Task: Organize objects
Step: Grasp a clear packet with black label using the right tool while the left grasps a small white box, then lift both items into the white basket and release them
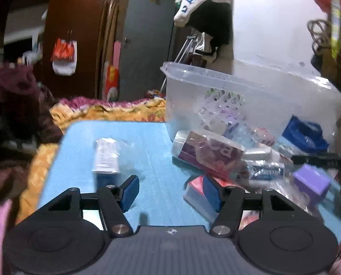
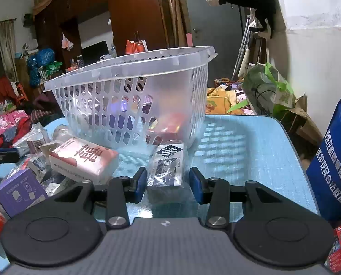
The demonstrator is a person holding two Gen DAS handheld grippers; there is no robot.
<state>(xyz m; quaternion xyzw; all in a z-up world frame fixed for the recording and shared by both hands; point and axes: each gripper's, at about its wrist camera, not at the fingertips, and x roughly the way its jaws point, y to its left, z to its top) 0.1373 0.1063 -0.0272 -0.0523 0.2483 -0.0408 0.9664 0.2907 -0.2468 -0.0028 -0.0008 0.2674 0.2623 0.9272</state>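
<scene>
A clear plastic basket (image 2: 133, 96) stands on the blue table (image 2: 250, 155); it also shows in the left wrist view (image 1: 216, 96). My right gripper (image 2: 168, 186) is open, its jaws on either side of a small clear-wrapped packet with a dark label (image 2: 168, 165), apart from it. My left gripper (image 1: 170, 193) is open and empty above the table. A blue-and-white wrapped box (image 1: 107, 158) lies ahead to its left. A pile of packets lies to its right, among them a purple-label packet (image 1: 207, 153) and a red-and-white box (image 1: 195, 189) by the right finger.
A pink-and-white tissue pack (image 2: 83, 159) and a purple box (image 2: 19, 193) lie left of my right gripper. A blue bag (image 2: 335, 160) stands at the table's right edge. A green bag (image 2: 269, 89) and bedding lie behind the table.
</scene>
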